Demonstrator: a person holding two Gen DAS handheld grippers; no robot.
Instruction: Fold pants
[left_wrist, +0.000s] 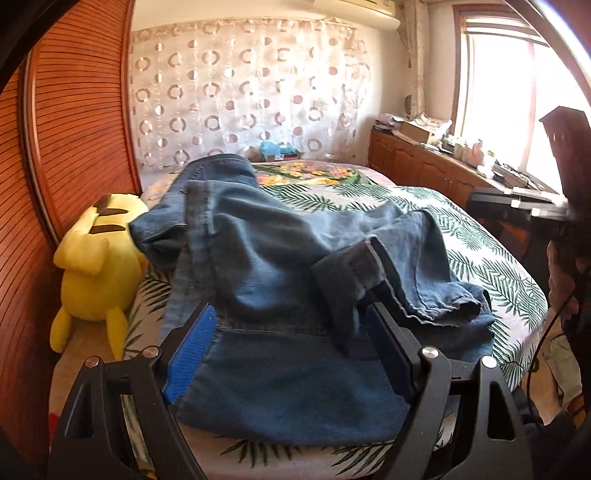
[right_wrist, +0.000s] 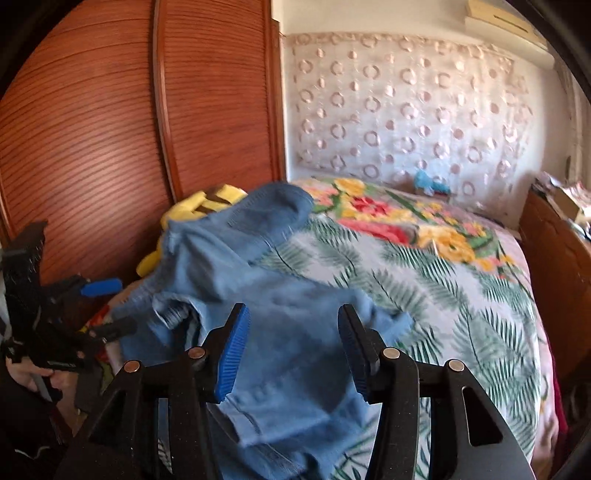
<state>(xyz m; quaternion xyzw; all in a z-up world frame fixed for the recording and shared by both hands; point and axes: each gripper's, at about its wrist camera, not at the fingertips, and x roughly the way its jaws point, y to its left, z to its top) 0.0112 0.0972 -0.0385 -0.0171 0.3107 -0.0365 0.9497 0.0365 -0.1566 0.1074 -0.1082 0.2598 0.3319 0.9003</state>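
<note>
Blue-padded left gripper (left_wrist: 291, 354) and right gripper (right_wrist: 291, 350) both gape wide, gripping nothing, above rumpled denim jeans (left_wrist: 280, 258) heaped at the bed's (left_wrist: 491, 251) near edge. Heavy, floppy, grippy cloth; I'd pinch the waistband or hems.

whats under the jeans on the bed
The jeans lie crumpled on the leaf-print bedspread, which shows all around them. Their far left edge overlaps the yellow plush toy. Anything beneath the heap itself is covered.

Pants (left_wrist: 280, 258) matt blue denim; wardrobe (right_wrist: 92, 122) ribbed glossy wood; bedspread (right_wrist: 443, 288) printed cloth.
</note>
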